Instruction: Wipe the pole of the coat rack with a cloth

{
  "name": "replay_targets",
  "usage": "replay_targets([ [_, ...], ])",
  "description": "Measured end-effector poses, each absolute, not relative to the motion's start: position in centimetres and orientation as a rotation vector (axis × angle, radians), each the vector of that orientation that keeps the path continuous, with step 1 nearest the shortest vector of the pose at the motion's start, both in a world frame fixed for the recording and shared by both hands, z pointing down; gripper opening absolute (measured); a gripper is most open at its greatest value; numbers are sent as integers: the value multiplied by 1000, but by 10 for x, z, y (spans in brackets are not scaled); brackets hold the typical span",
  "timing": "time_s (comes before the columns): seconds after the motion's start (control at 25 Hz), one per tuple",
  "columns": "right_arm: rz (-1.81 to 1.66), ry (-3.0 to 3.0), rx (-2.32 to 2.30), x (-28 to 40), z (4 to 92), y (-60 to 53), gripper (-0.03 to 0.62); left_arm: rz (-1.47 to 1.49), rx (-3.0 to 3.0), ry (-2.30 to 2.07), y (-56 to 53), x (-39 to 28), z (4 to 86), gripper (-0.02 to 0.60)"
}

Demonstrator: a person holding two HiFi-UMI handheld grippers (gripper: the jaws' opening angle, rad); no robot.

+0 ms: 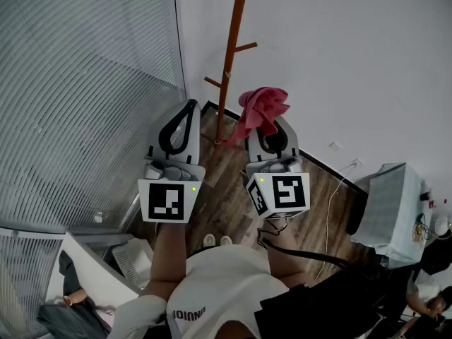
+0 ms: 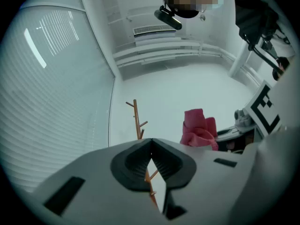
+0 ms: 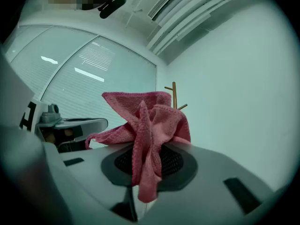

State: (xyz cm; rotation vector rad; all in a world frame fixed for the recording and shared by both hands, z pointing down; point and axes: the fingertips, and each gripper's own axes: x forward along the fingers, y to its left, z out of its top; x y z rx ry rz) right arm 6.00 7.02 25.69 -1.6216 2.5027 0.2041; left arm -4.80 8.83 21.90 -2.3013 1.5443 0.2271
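Observation:
A slim wooden coat rack (image 1: 230, 55) with short pegs stands in the corner by the white wall; its pole (image 2: 137, 121) also shows in the left gripper view and its top (image 3: 174, 93) peeks above the cloth in the right gripper view. My right gripper (image 1: 270, 127) is shut on a pink cloth (image 1: 260, 110), which bunches up above the jaws (image 3: 146, 125) and hangs a little right of the pole. My left gripper (image 1: 189, 106) is shut with nothing in it, held left of the pole, its tips meeting (image 2: 151, 150).
A glass wall with blinds (image 1: 78, 83) runs along the left. A white wall (image 1: 353, 55) is behind the rack. Wooden floor (image 1: 226, 189) lies below, with a cable (image 1: 335, 189) and a covered stand (image 1: 392, 203) at the right. A person's feet (image 1: 217, 240) are beneath me.

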Motion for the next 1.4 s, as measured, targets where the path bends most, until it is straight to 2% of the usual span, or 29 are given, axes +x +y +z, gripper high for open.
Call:
replay_targets([
  [0.68,191,2494,-1640,54,255,74,86,253,-2323,1534,95,-57,216,14],
  [0.96,315,2508,-1632,41,246,71,86,278,-2361,1524,91,-71,222,14],
  [1.4,378,2485,-1622,54,242,-13,86,291,-2333,1575,24,-65,228,14],
])
